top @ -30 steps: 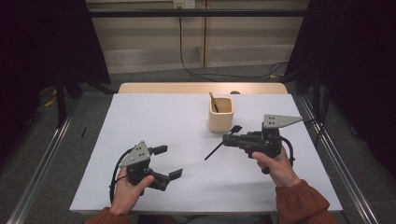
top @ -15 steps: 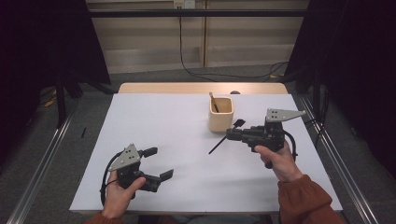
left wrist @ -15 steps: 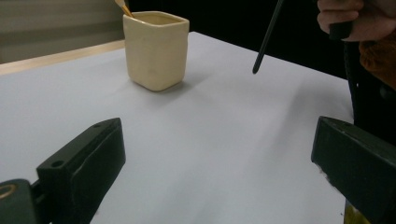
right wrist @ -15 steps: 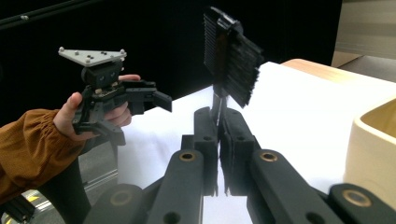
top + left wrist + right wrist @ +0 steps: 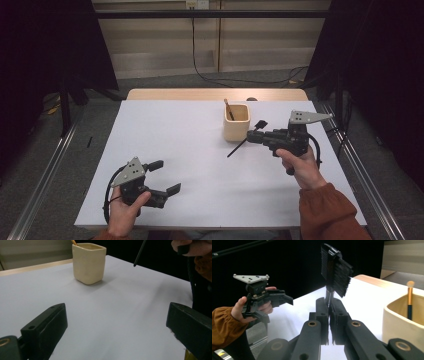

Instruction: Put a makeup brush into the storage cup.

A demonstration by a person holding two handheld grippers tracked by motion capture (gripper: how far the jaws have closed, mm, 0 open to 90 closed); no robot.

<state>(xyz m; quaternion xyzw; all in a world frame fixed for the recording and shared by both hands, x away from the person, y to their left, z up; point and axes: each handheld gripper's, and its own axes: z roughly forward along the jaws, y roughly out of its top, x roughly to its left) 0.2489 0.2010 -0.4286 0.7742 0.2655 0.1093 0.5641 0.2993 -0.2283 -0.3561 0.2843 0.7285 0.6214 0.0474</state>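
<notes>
pinching a black brush point(image 5: 246, 140), right gripper point(image 5: 251, 138); left gripper point(image 5: 167, 177) gapes empty.

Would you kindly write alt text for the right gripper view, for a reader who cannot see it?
The right gripper is shut on a black brush, holding it upright by its handle with the bristled head above the jaws. A cream cup with a makeup brush stands at right; the left gripper, in a hand, is at left.

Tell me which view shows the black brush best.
The right gripper view: the brush fills the centre, bristles clear, handle clamped between the right gripper jaws. The high view shows it small beside the cup. The left gripper view catches just its handle tip.
</notes>
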